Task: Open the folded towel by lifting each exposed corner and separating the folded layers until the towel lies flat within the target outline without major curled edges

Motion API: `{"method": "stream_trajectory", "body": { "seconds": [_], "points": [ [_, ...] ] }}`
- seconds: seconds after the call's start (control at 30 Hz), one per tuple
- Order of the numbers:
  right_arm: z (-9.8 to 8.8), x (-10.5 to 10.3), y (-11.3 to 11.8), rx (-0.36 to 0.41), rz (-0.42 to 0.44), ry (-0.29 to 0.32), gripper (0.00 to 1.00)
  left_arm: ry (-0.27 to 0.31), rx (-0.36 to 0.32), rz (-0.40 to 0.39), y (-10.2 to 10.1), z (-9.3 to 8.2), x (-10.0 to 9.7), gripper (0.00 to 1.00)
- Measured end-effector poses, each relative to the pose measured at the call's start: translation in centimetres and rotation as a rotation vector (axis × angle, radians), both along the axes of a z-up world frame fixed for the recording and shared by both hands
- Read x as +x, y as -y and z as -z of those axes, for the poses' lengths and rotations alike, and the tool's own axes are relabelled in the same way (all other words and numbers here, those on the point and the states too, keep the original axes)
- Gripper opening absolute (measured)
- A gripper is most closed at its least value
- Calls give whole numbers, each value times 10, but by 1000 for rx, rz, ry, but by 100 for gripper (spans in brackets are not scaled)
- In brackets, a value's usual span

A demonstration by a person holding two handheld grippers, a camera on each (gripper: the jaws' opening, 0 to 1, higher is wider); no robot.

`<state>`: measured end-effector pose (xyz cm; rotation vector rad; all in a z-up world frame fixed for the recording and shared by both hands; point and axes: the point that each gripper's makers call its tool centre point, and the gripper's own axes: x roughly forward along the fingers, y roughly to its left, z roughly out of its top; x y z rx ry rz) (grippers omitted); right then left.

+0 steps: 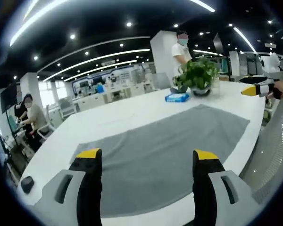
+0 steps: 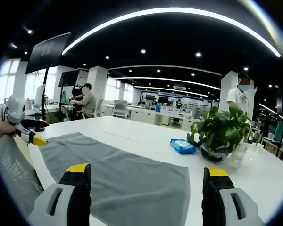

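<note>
While the towel (image 1: 165,155) lies spread in a single grey sheet on the white counter (image 1: 127,113), we hold both grippers clear of it, so we judge the unfolding as done or very nearly so. In the left gripper view our left gripper (image 1: 148,162) hangs over the near edge of the towel with its jaws wide apart and nothing between them; the cloth runs away from us toward the far right, its edges looking straight and free of curl. We cannot make out any target outline on the counter, so whether the towel sits inside it is beyond what we can tell. In the right gripper view our right gripper (image 2: 146,175) also has its jaws apart and empty, poised above the other end of the towel, and the left gripper appears there at the left edge, just beside the far corner. We read this placing, one gripper at each end, as a stance for checking the two short edges and for tugging a corner if it needs smoothing. Beyond the towel stand a potted plant (image 2: 221,132) and a blue packet (image 2: 182,146), near each other and well apart from the cloth, so they should not hinder any last adjustment. People (image 2: 87,101) sit and stand in the far background.
</note>
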<state>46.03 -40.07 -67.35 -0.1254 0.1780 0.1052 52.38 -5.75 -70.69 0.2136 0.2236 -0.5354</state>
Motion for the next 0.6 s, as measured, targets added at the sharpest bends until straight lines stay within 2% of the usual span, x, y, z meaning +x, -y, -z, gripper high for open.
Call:
{"method": "stream_trajectory", "body": {
  "seconds": [0.3,0.6],
  "points": [
    [4,1,-5,-32,-24,-20,100,-3,-5,15,3,0,-1,79],
    [9,1,-8,-26,-38,-43,100,-12,-15,21,4,1,-2,79]
  ]
}}
